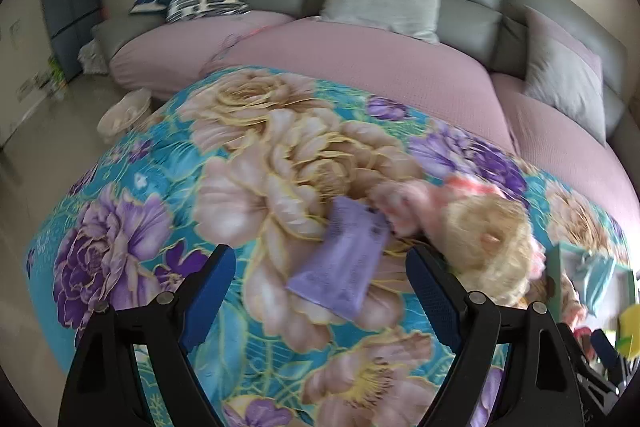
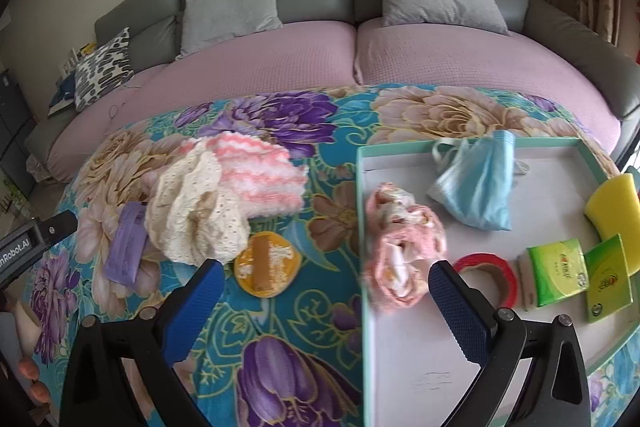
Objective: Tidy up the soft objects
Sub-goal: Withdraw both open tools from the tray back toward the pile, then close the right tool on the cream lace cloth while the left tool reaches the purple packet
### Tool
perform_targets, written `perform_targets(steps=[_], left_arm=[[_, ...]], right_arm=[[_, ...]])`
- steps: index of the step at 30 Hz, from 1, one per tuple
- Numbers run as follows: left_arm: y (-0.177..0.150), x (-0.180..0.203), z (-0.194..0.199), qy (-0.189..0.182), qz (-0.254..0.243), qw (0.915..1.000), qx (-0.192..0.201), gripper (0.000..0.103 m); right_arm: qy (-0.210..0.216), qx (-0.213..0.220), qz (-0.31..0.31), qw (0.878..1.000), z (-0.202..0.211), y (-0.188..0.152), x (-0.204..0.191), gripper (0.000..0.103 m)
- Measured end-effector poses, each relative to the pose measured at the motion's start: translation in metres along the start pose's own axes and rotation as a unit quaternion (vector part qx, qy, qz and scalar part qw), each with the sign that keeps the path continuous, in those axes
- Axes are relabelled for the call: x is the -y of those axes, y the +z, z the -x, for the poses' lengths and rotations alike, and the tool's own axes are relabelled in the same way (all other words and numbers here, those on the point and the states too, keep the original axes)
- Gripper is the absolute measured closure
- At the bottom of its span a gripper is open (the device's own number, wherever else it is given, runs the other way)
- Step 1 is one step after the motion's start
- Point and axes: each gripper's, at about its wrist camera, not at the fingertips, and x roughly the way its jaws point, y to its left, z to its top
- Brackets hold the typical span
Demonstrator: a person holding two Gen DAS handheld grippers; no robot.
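Left gripper (image 1: 320, 287): jaws wide apart, nothing between pads. Purple packet (image 1: 344, 261) lies flat on floral blanket (image 1: 132, 227) just ahead of fingertips, between them; cream lace cloth (image 1: 492, 247) beside right finger, blurred.

Right gripper (image 2: 326, 297): jaws wide apart, empty. Pink crumpled cloth (image 2: 404, 251) just ahead of right finger, inside green-rimmed tray (image 2: 362, 211). Blue face mask (image 2: 476, 187) farther ahead in tray. Orange round sponge (image 2: 266, 263) on blanket ahead of left finger.

Black tongs (image 2: 326, 303); blue textured pads (image 2: 456, 311); silver screws
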Motion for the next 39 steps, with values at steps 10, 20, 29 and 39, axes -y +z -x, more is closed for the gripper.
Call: perform_targets(steps=[10,20,29,39], left_arm=[[-0.001,-0.029,-0.017,-0.006,0.030,0.9995,-0.010,0.015],[0.002,-0.076,-0.023,0.015,0.094,0.9954,0.009,0.001],[0.000,-0.066,-0.042,-0.020,0.114,0.9931,0.018,0.001],[-0.002,-0.042,-0.058,-0.046,0.093,0.9943,0.025,0.001]], right_arm=[[0.027,-0.003,0.039,0.999,-0.012,-0.003,-0.039,0.000],[0.044,-0.002,0.077,0.996,-0.017,-0.003,-0.077,0.000],[0.052,0.004,0.087,0.995,-0.025,0.004,-0.092,0.000],[0.053,0.005,0.075,0.996,-0.040,0.009,-0.090,0.000]])
